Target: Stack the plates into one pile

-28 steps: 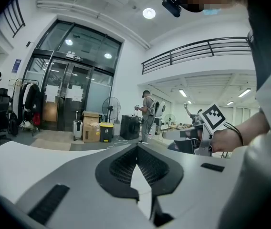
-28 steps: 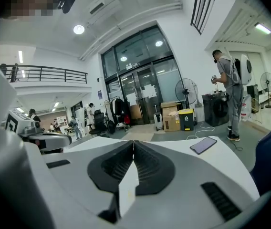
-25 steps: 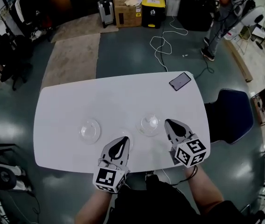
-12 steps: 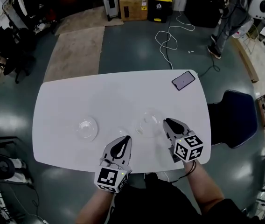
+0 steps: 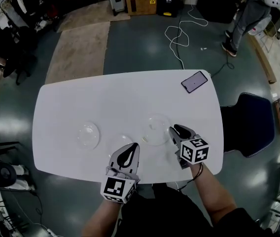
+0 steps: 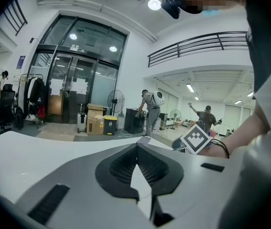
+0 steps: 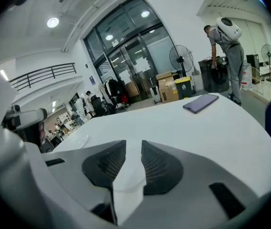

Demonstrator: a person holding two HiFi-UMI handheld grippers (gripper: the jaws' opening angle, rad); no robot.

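Grip the clear plates (image 5: 156, 129), spread apart on the table (image 5: 81, 98), by the rim, as light, slick, probably brittle, using right gripper (image 5: 175, 130), jaws just opening, empty, or left gripper (image 5: 131, 147), closed, empty.

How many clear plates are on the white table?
3. The left plate lies alone; the right plate lies by the right gripper; the middle plate lies at the left gripper. Being clear, another could be missed.
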